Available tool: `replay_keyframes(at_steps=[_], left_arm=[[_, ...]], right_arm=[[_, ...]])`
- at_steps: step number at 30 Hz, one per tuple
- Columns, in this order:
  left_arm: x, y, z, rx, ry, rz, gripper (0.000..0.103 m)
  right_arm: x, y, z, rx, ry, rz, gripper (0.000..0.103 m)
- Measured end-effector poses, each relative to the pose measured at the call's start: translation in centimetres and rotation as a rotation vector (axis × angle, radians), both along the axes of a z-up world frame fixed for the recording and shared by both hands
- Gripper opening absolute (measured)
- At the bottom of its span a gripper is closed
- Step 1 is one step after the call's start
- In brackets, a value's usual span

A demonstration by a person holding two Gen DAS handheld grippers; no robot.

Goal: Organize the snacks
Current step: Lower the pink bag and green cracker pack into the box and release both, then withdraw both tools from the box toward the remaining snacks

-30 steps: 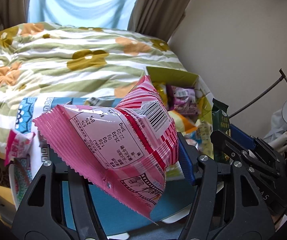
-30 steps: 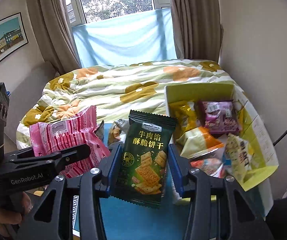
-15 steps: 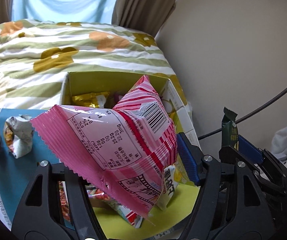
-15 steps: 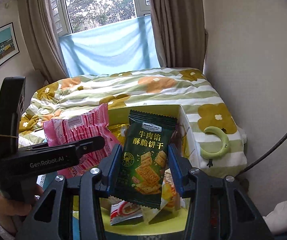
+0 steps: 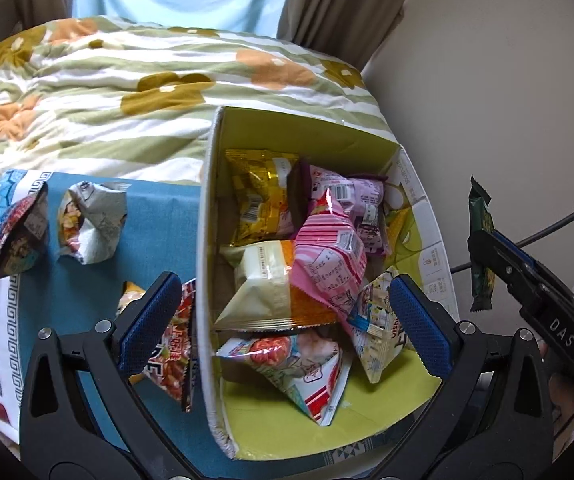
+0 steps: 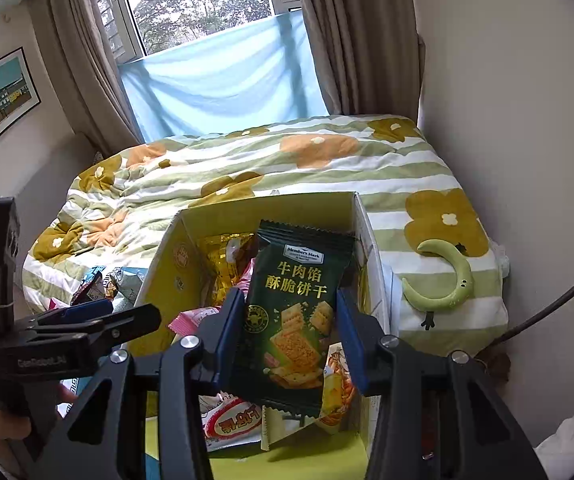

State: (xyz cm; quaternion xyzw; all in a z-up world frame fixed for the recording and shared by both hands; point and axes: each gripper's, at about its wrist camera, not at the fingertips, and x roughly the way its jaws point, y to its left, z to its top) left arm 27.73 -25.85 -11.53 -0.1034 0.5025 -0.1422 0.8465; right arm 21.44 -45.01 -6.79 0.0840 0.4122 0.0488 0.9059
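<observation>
Yellow-lined box (image 5: 307,136) full of snack packets (pink packet (image 5: 327,256) topmost); left fingers (image 5: 419,324) spread, right fingers (image 6: 231,332) pinching green biscuit pack (image 6: 291,320)

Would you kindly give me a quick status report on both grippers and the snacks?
Left gripper open, fingers just spread, pink bag lying in box. Right gripper shut on green packet above box. Nothing in the way.

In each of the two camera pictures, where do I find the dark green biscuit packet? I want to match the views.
Left wrist view: the dark green biscuit packet shows edge-on at the far right, beside the box, clamped in the right gripper.
Right wrist view: the packet fills the centre, upright between that gripper's blue pads, above the box.
Shared landmark: the yellow-lined cardboard box of snacks.
</observation>
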Motion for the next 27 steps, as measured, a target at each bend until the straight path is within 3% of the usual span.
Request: replay_keyframes(at_steps=[7, 16, 17, 20, 21, 27], left_arm=[[-1.1, 2.0, 0.9, 0.042, -0.031, 0.039, 0.103], [-2.8, 4.1, 0.7, 0.088, -0.033, 0.096, 0.103], [-3.0, 4.2, 0.7, 0.089, -0.035, 0.099, 0.103], [-3.9, 4.4, 0.7, 0.097, -0.043, 0.103, 0.103], [-4.3, 4.4, 0.6, 0.098, -0.045, 0.101, 0.103], [-6.4, 4.6, 0.5, 0.093, -0.047, 0.107, 0.103]], right_arm=[[3.6, -0.1, -1.1, 0.013, 0.031, 0.057, 0.042], [6.1, -0.3, -4.4, 0.067, 0.135, 0.084, 0.044], [5.9, -0.4, -4.5, 0.073, 0.138, 0.079, 0.05], [4.5, -0.5, -4.2, 0.092, 0.104, 0.081, 0.099], [3.9, -0.4, -4.0, 0.089, 0.086, 0.084, 0.102], [0.9, 0.2, -2.9, 0.059, 0.052, 0.122, 0.102]])
